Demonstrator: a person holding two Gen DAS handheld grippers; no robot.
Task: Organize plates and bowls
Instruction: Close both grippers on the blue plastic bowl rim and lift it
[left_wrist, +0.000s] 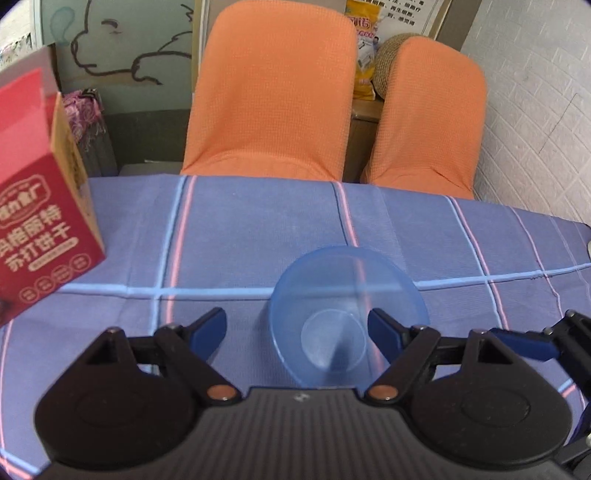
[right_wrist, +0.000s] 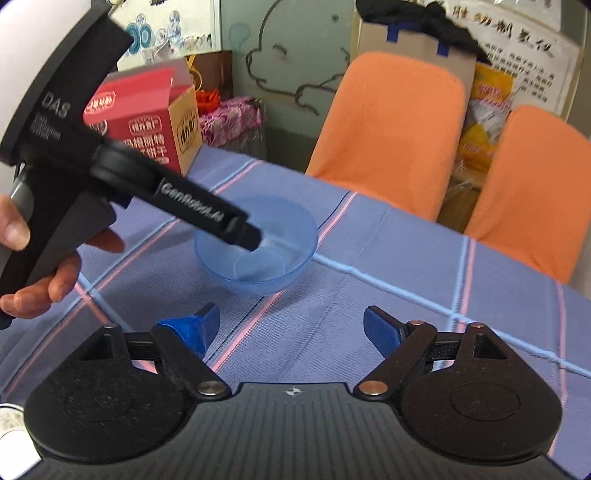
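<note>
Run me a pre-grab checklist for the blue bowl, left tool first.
1. Blue bowl upright on the tablecloth: ok.
2. Left tool open: ok.
3. Left tool astride the bowl's rim: cannot tell; one finger reaches into the bowl, the other's place is unclear.
4. Bowl empty: ok, nothing shows inside but the finger.
5. Right tool open and holding nothing: ok, only cloth lies between its fingers.
6. Red box apart from the bowl: ok.
</note>
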